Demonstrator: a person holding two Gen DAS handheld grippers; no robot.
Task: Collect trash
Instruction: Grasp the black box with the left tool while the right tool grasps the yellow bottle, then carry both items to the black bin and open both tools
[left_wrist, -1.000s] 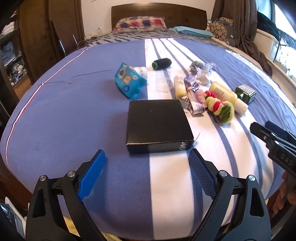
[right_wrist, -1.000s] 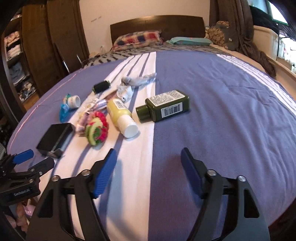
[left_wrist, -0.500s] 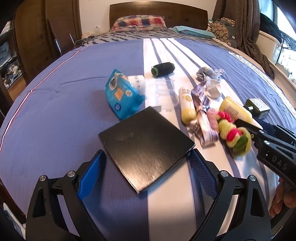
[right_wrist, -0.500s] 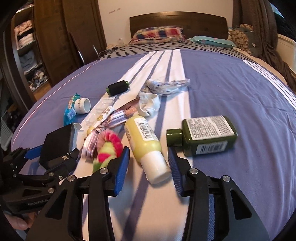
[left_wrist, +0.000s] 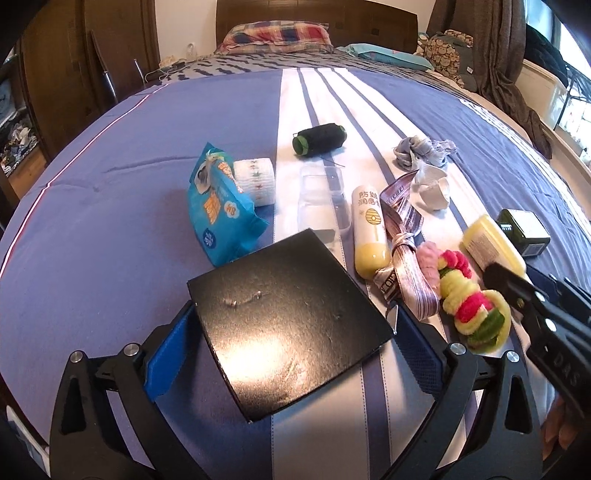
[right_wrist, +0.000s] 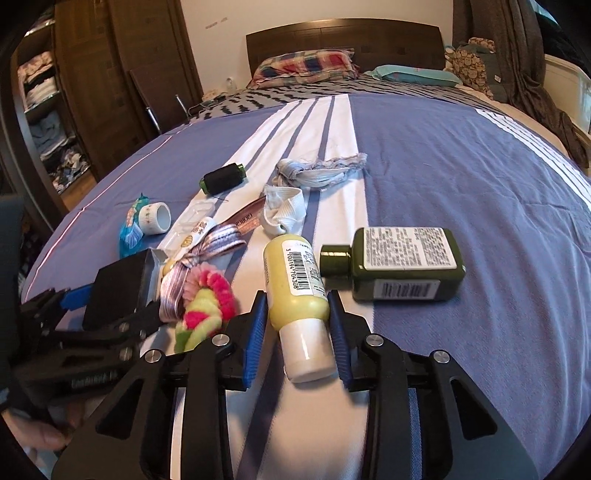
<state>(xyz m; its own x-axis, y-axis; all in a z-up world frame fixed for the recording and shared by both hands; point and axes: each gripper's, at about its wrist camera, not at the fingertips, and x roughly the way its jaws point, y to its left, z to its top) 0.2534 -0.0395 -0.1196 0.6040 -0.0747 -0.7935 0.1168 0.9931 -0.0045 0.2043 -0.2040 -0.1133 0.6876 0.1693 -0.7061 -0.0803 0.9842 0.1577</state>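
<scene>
My left gripper (left_wrist: 291, 343) is shut on a flat black box (left_wrist: 284, 325), which is tilted up off the blue striped bedspread (left_wrist: 110, 229). The box also shows in the right wrist view (right_wrist: 114, 284). My right gripper (right_wrist: 297, 317) has its blue pads on both sides of a yellow bottle with a white cap (right_wrist: 297, 295), which lies on the bedspread. The same bottle shows at the right edge of the left wrist view (left_wrist: 491, 247).
Around them lie a green bottle (right_wrist: 402, 264), a pink-and-yellow scrunchie (right_wrist: 207, 299), a striped ribbon (left_wrist: 402, 236), a yellow tube (left_wrist: 369, 232), a blue wipes pack (left_wrist: 218, 214), a tape roll (left_wrist: 256, 181), a black thread spool (left_wrist: 319, 140), a clear plastic tray (left_wrist: 321, 199) and crumpled fabric (right_wrist: 317, 170).
My left gripper closed on the black box and tilted it up. My right gripper moved forward and narrowed around the yellow bottle.
</scene>
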